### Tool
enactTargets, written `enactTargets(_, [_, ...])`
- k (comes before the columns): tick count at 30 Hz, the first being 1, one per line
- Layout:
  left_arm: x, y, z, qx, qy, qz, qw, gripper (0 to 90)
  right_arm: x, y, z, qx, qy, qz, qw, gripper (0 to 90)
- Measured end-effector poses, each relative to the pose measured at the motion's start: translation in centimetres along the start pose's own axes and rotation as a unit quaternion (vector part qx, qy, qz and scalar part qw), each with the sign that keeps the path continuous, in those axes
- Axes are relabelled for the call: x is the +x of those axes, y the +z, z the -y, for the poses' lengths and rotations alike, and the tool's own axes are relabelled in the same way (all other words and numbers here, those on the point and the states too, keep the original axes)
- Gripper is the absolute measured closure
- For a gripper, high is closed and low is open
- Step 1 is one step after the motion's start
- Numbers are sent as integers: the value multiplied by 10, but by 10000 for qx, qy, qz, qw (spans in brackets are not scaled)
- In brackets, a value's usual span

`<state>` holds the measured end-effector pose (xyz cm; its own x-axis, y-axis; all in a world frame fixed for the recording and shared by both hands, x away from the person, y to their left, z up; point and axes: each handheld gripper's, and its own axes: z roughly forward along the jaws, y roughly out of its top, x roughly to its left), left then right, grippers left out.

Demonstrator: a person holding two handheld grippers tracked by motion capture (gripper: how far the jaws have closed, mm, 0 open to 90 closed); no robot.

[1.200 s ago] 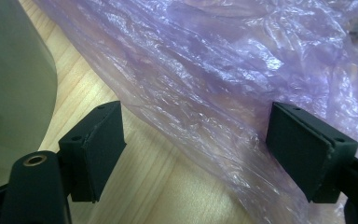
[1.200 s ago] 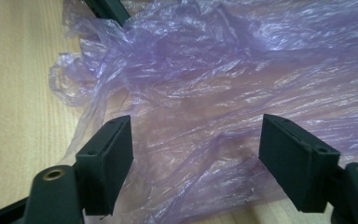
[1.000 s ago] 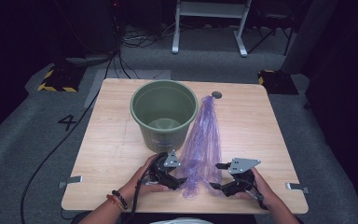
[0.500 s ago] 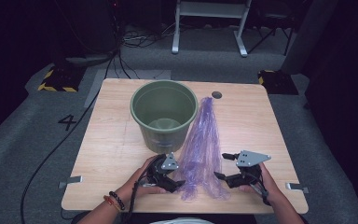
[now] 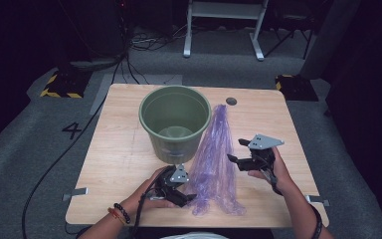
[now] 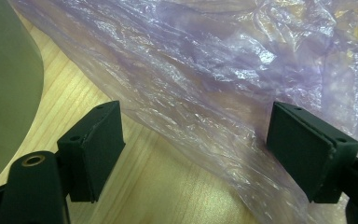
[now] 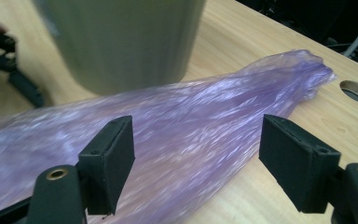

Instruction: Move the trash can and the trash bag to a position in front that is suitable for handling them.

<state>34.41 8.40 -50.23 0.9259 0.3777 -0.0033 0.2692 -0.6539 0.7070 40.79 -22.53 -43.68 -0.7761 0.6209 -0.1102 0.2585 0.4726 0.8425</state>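
A long crumpled purple plastic bag [image 5: 216,159] lies on the wooden table [image 5: 124,149], narrow end pointing away, right beside a green bucket [image 5: 175,119] that stands upright. My left gripper [image 5: 186,193] rests at the bag's near left edge, open. In the left gripper view its jaws [image 6: 193,121] stand wide, with the bag [image 6: 205,70] spread between and beyond them, and the pads are not pressing it. My right gripper [image 5: 235,151] hovers open to the right of the bag's middle. In the right gripper view the bag [image 7: 261,84] runs across below its spread jaws [image 7: 196,133].
A round cable hole [image 5: 231,101] sits in the table behind the bag's tip. The bucket wall [image 6: 4,93] stands close on the left gripper's left. Bare wood lies to the left of the bucket and along the right edge. Cables and a metal stand are on the floor beyond.
My right gripper has risen and moved away from the near table edge, along the bag's right side toward its middle. The left gripper and the bag have stayed put.
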Motion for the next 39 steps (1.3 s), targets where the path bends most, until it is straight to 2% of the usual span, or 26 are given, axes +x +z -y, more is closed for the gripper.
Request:
enactTargets(2, [0,0,0,-3,-7,-10,10000,183,-7,6,-4,40,16,116,9999,255])
enactTargets(5, [-1,1,1,-30,-77,-38,10000,165,-19,18,-9,120,171,200,9996,254])
enactTargets(6, [-1,1,1,-36,-79,-37,10000,155,-25,27,-12,208,261,233,9992,252])
enactTargets(8, [-1,1,1,-25,-105,-37,9999,152,-28,32,-14,275,240,295,9989,248])
enactTargets(9, [-1,1,1,-26,-106,-38,9999,151,-33,42,-16,358,299,377,9982,247])
enactTargets(11, [-1,1,1,-40,-124,-38,9999,150,-35,47,-16,375,355,384,9979,248])
enactTargets(12, [-1,1,1,-40,-124,-37,9999,151,-40,55,-17,379,479,361,9975,248])
enactTargets(13, [-1,1,1,-26,-89,-32,10000,151,-41,60,-18,420,477,429,9971,248])
enactTargets(16, [-1,1,1,-37,-92,-15,9999,150,-44,69,-18,468,577,388,9965,247])
enactTargets(18, [-1,0,1,-17,-81,-14,10000,152,-46,79,-18,580,599,472,9954,247])
enactTargets(21, [-1,-2,3,-4,-49,-31,10000,156,-48,94,-15,694,703,473,9940,250])
enactTargets(23, [-1,-3,4,12,-43,-26,10000,156,-49,108,-11,862,721,501,9924,254])
enactTargets(27, [0,-3,4,4,-10,-9,10000,155,-49,116,-9,938,770,494,9914,282])
enactTargets(28, [0,-3,4,12,-7,-7,10000,156,-49,118,-7,941,832,440,9911,337])
enactTargets(29, [0,-3,4,12,-5,-5,10000,156,-49,118,-7,941,832,440,9911,337])
enactTargets(33, [0,-5,6,-16,-46,-2,10000,156,-48,119,-4,1053,724,347,9912,508])
enactTargets(35, [1,-5,7,-19,-28,0,10000,155,-47,120,-2,1141,654,296,9909,566])
enactTargets(39, [0,-5,6,7,-5,-17,10000,155,-48,117,0,1143,671,229,9909,666])
